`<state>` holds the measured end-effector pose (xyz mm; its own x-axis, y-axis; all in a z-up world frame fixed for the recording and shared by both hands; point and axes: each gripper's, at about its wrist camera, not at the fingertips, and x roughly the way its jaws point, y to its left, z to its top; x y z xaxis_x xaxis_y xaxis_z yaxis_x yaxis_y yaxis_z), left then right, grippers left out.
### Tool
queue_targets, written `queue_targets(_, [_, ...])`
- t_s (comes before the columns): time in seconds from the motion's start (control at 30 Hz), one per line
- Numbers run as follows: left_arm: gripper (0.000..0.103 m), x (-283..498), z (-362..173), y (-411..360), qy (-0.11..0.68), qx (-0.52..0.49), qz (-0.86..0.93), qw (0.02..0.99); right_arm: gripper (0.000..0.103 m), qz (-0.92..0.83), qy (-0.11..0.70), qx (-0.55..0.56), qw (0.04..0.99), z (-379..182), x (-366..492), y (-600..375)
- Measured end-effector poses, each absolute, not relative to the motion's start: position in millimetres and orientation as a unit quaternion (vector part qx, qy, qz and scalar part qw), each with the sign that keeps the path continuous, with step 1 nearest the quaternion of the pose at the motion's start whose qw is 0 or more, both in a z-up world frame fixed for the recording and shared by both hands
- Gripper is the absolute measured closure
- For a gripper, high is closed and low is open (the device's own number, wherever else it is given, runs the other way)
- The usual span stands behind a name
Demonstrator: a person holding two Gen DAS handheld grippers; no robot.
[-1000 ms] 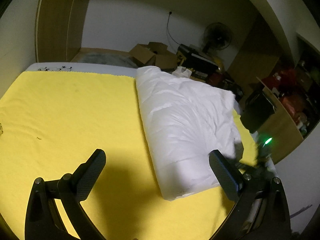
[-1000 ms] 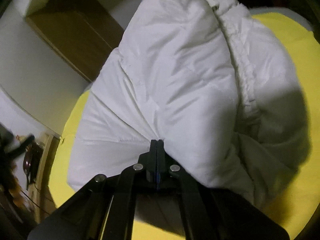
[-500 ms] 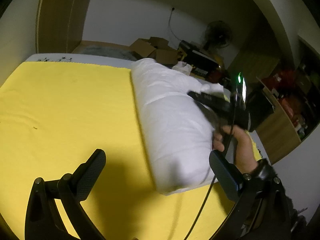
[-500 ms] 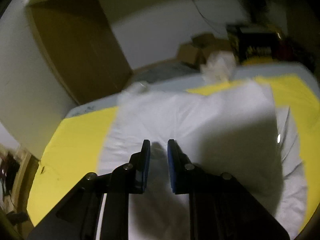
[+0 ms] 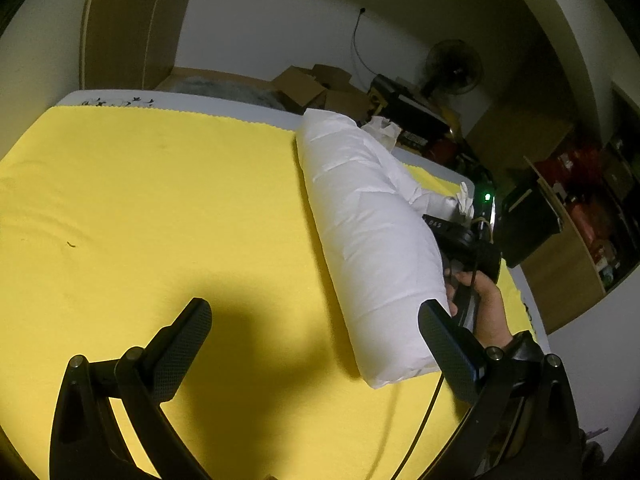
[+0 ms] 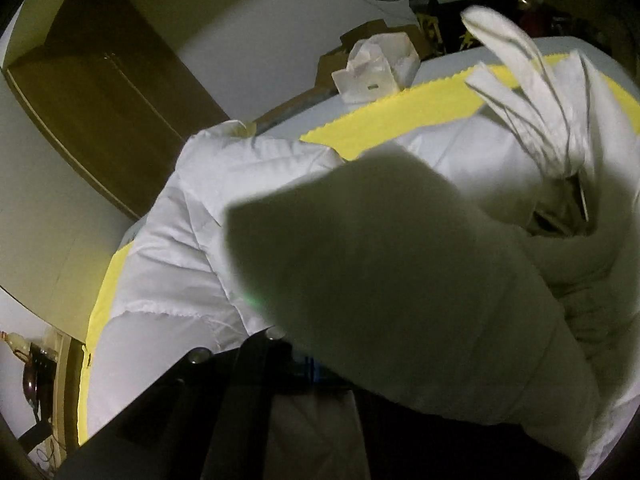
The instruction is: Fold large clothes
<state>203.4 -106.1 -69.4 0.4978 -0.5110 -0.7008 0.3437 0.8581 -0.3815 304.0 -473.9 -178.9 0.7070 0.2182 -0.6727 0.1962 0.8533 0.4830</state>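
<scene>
**White jacket bunched on the yellow sheet**

The puffy white quilted jacket (image 5: 372, 236) lies as a long folded bundle on the right part of the bright yellow bed sheet (image 5: 160, 208). The left gripper (image 5: 316, 320) hangs above the sheet, jaws spread wide, nothing between them. Over on the far side, a person's hand (image 5: 480, 304) holds the right gripper (image 6: 296, 360) against the jacket; its jaws are closed, a fold of white fabric draped over them.
</scene>
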Motion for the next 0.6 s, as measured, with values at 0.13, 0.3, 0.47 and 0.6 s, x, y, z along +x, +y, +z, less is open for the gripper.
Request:
queue_targets(0.13, [0.000,205,-70,-110,0.439,-0.089,-0.248,0.859,0.103,0.015,0.383,0.280,0.880,-185,305,-475])
queue_targets(0.3, [0.000,205,-70,-115,0.441,-0.085,-0.250,0.858,0.103,0.021,0.382,0.286,0.879,-187,309,-475])
queue_targets(0.47, [0.000,203,-69,-123,0.441,-0.079,-0.253,0.857,0.103,0.027,0.379,0.293,0.877,-189,312,-478])
queue_targets(0.6, [0.000,200,-66,-125,0.441,-0.081,-0.255,0.857,0.103,0.031,0.375,0.298,0.877,-190,308,-479])
